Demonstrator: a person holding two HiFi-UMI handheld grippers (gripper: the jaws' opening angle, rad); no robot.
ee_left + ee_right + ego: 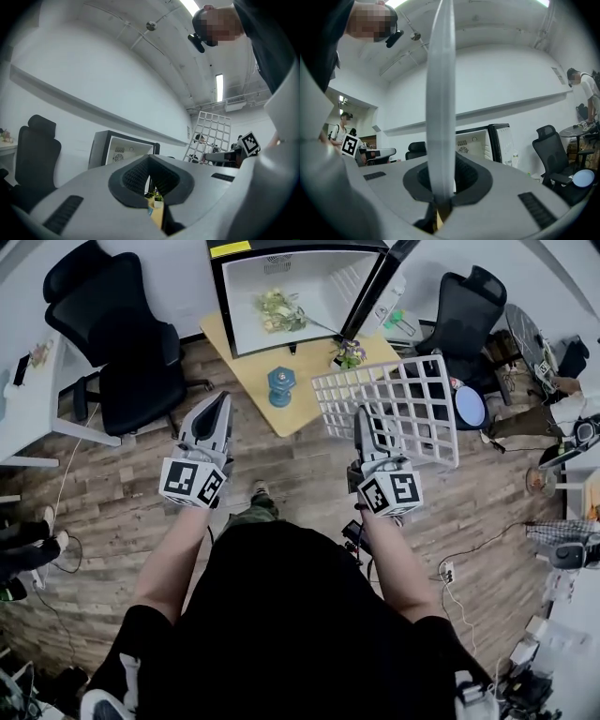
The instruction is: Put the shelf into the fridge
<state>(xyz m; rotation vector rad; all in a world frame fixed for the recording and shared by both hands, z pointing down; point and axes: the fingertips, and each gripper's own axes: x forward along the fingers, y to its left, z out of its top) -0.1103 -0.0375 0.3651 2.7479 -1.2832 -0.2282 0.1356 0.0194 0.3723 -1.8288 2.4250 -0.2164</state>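
Person in black top stands on wood-plank floor [112, 512], one gripper per hand, both held out in front at about the same height. Left gripper [222, 399]: grey jaws pressed together at the tips, nothing between them, pointing toward the fridge, well apart from the shelf. Right gripper [360, 414]: jaws clamped on the near edge of the white wire-grid shelf [412, 399]; its own view shows the shelf edge-on as a pale strip rising straight up out of the pads. Shelf held in the air, tilted, off to the right of the fridge opening and still outside it. Beyond the grippers, a pale yellow mat [246, 371] on the floor carries a small blue dumbbell-shaped object [279, 385] and a little potted plant [349, 353]. Behind these, the small black fridge with white interior [319, 277], door [380, 287] swung open to the right; a bunch of flowers [278, 311] lies inside. Black office chair [117, 338] left of the fridge, another [469, 306] right.
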